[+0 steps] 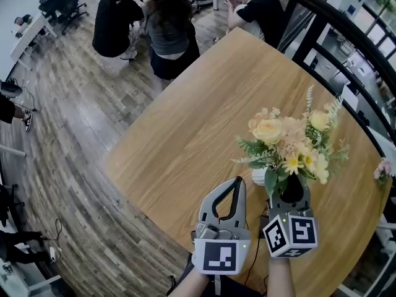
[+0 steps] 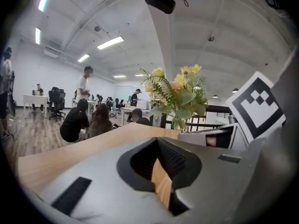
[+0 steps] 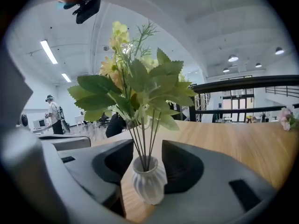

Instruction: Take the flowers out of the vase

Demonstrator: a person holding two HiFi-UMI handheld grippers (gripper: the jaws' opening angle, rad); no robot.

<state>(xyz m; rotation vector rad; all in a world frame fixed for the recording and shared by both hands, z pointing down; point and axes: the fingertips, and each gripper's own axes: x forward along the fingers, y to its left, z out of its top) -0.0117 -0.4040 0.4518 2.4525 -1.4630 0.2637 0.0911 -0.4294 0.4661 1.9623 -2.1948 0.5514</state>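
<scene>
A bunch of yellow and peach flowers (image 1: 291, 144) with green leaves stands in a small white ribbed vase (image 1: 260, 176) on the round wooden table (image 1: 185, 122), near its front edge. In the right gripper view the vase (image 3: 149, 181) sits between the jaws of my right gripper (image 3: 142, 146). The jaws stand wide, with a gap on the left side, and the stems (image 3: 145, 134) rise between them. From the head view my right gripper (image 1: 291, 189) is partly hidden under the blooms. My left gripper (image 1: 237, 182) rests just left of the vase, its jaws together and empty.
Several people (image 1: 167, 30) crouch on the wood floor beyond the table's far edge. A black railing (image 1: 346, 36) runs along the right side. A small pink flower (image 1: 383, 167) lies at the table's right rim. The table's front edge is under my hands.
</scene>
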